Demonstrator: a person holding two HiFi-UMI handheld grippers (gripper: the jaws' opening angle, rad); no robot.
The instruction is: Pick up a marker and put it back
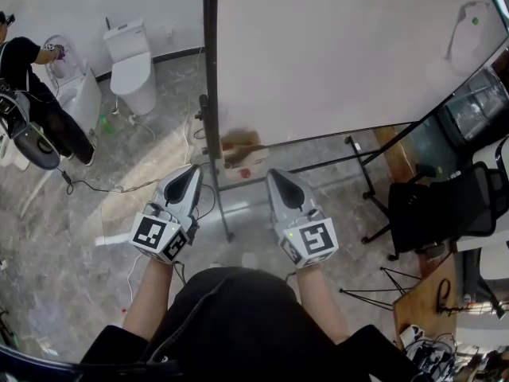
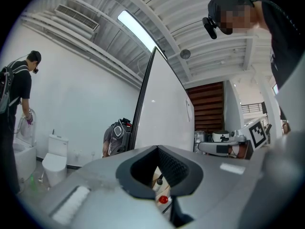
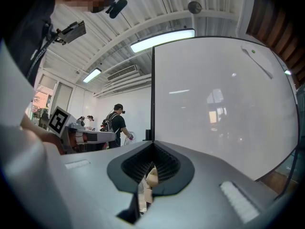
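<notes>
Left tongs (image 1: 191, 171) and right tongs (image 1: 280, 173), both pinched shut and empty, face whiteboard (image 1: 342, 54); marker, perhaps red speck (image 1: 245, 173) below it, unheld.

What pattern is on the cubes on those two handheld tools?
Black squares on white, on the left cube and the right cube, clearest in the head view.

A white toilet (image 1: 131, 64) stands on grey marbled floor (image 1: 64, 237) beside a whiteboard (image 1: 342, 54).

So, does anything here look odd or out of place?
Yes: a white toilet stands on the open floor left of the whiteboard, in a room with an office chair, which looks out of place. A loose cable trails across the floor nearby.
</notes>
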